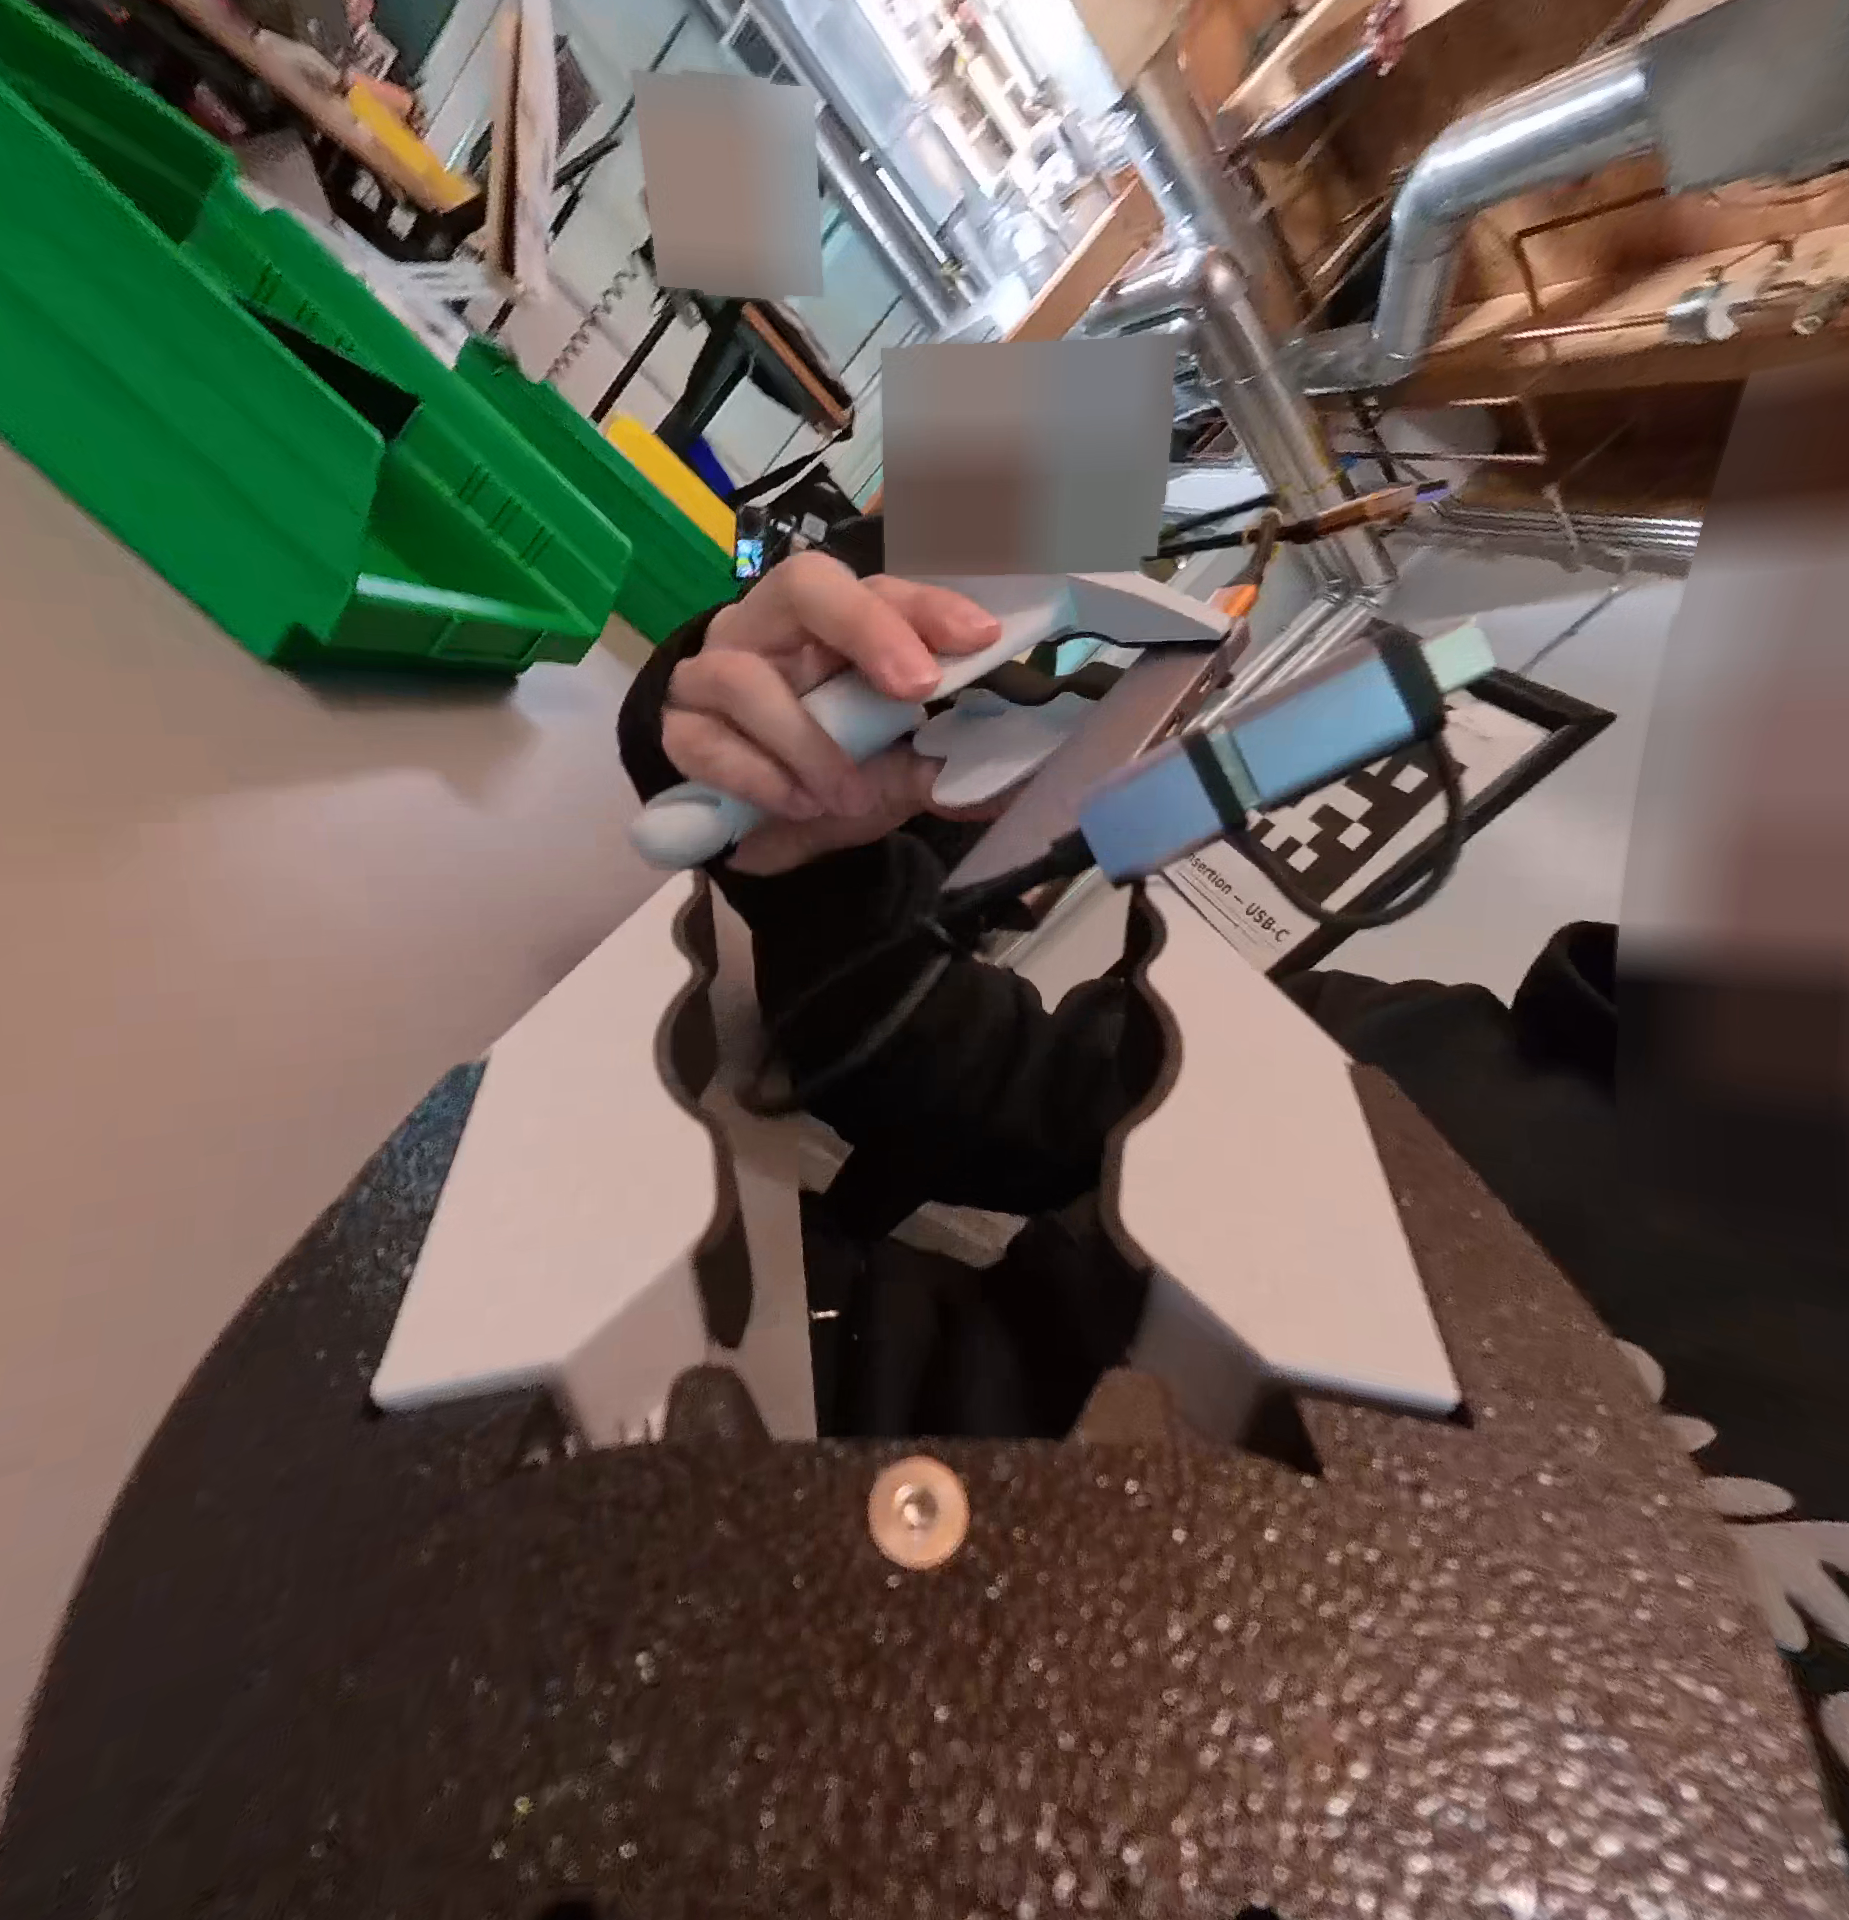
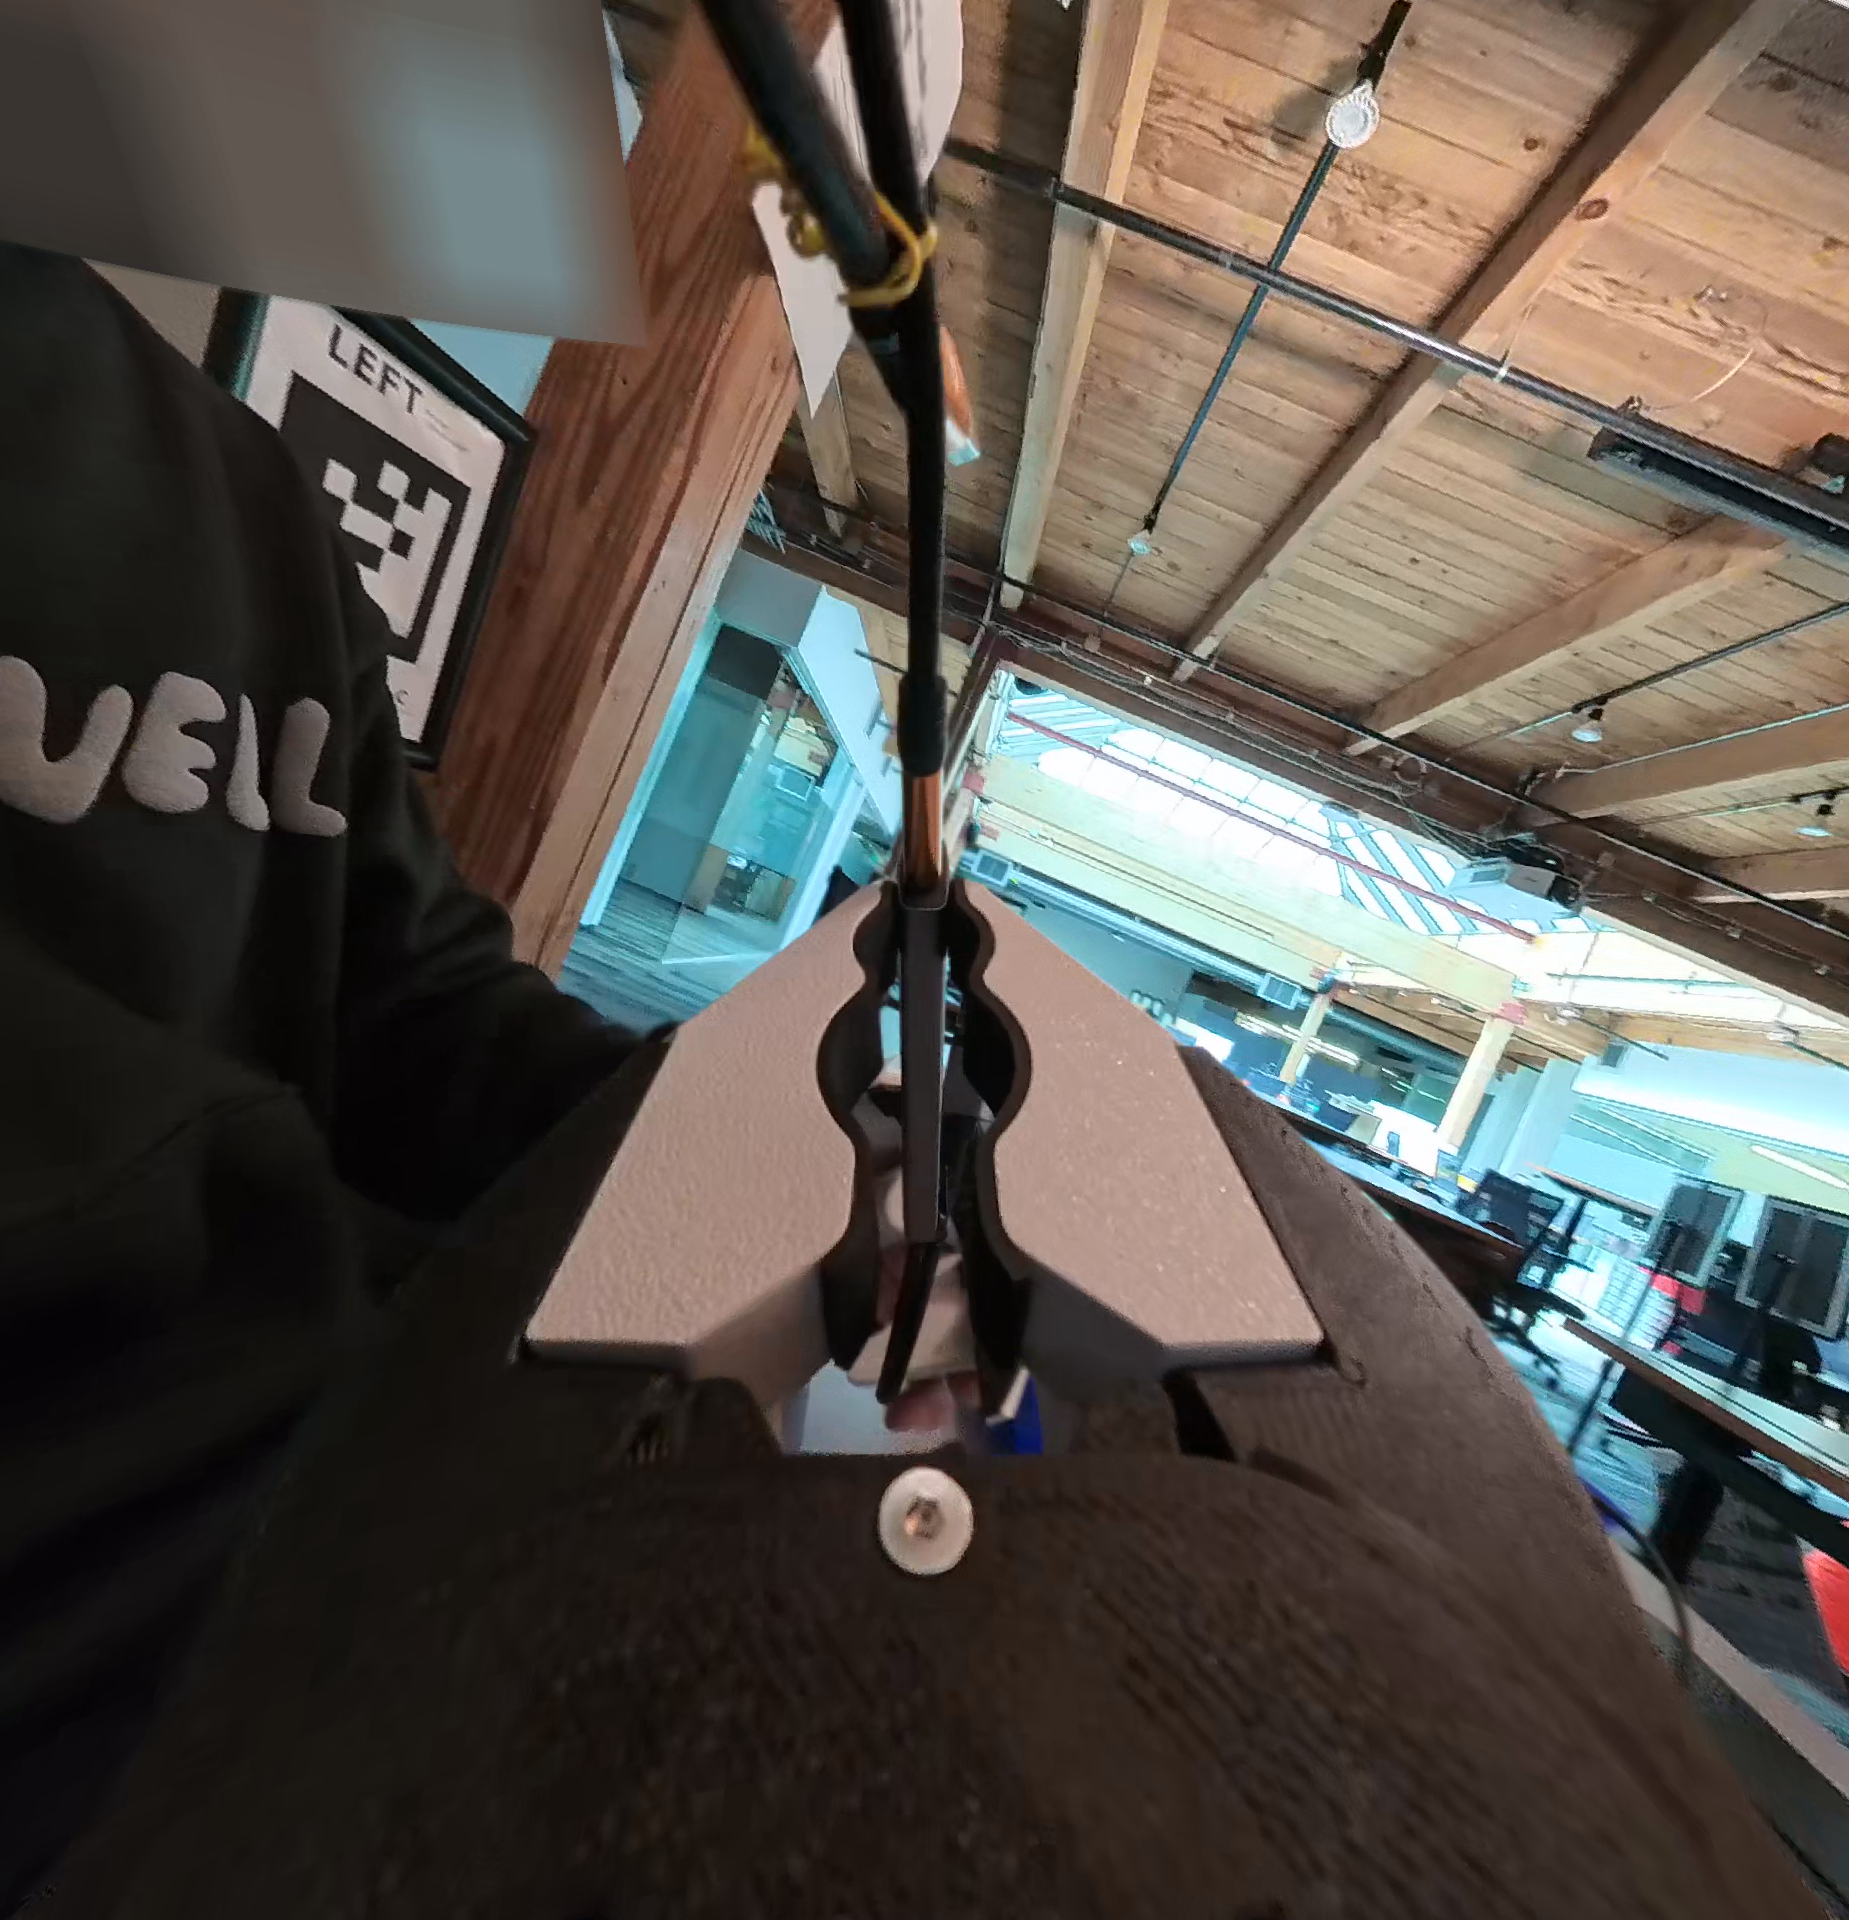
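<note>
My left tool (image 1: 915,1039) hangs apart and empty near the green bins (image 1: 276,436) on the worktop (image 1: 120,831), while my right tool (image 2: 925,997) is clamped on a thin black cable (image 2: 925,582).

Two tongs show: the left tongs (image 1: 915,966) and the right tongs (image 2: 925,904). Three green bins (image 1: 307,457) stand on one table (image 1: 172,883). One blue adapter (image 1: 1263,769), one black cable (image 2: 920,436), one person's hand (image 1: 795,707) and two framed checkered marker cards (image 2: 400,520) are seen.
</note>
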A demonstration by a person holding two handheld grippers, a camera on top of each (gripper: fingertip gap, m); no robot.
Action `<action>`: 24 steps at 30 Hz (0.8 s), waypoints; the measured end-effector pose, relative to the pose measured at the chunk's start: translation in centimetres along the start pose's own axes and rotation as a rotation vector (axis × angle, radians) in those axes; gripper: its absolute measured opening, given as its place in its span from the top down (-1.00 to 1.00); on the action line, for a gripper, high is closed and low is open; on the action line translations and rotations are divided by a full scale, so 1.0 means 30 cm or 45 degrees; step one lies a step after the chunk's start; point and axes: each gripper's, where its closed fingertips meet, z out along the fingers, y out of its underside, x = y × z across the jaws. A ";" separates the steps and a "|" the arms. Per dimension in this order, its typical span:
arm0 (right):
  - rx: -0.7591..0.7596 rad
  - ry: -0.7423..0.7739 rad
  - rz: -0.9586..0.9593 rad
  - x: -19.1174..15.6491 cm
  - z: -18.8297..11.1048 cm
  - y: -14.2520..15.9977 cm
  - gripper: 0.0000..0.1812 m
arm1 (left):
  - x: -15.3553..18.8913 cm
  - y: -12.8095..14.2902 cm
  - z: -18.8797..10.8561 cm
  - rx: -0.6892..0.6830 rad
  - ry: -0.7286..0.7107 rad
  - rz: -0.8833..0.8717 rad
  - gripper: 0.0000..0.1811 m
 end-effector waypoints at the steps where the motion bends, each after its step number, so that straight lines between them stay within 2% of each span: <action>1: 0.027 -0.006 0.025 -0.001 0.002 -0.004 0.92 | 0.005 0.000 0.007 0.007 0.027 0.021 0.13; 4: 0.083 -0.012 0.070 -0.002 0.007 -0.006 0.92 | 0.071 0.014 0.042 0.027 0.221 -0.006 0.21; 7: 0.114 -0.031 0.103 -0.008 0.008 -0.011 0.91 | 0.093 0.049 0.079 -0.011 0.304 -0.024 0.44; 12: 0.116 -0.024 0.110 -0.003 -0.002 -0.010 0.91 | 0.155 -0.002 0.075 0.144 0.496 -0.081 0.76; 18: 0.030 0.015 0.131 0.026 -0.036 0.026 0.91 | 0.104 -0.028 0.061 0.182 0.241 0.146 0.76; 22: -0.075 0.179 0.169 0.093 -0.056 0.079 0.81 | 0.048 -0.071 0.013 0.210 -0.074 0.486 0.76; 23: -0.104 0.250 0.227 0.125 -0.072 0.097 0.68 | 0.038 -0.085 -0.006 0.208 -0.175 0.618 0.76; 24: -0.154 0.309 0.333 0.156 -0.092 0.125 0.44 | 0.031 -0.099 -0.027 0.194 -0.272 0.748 0.76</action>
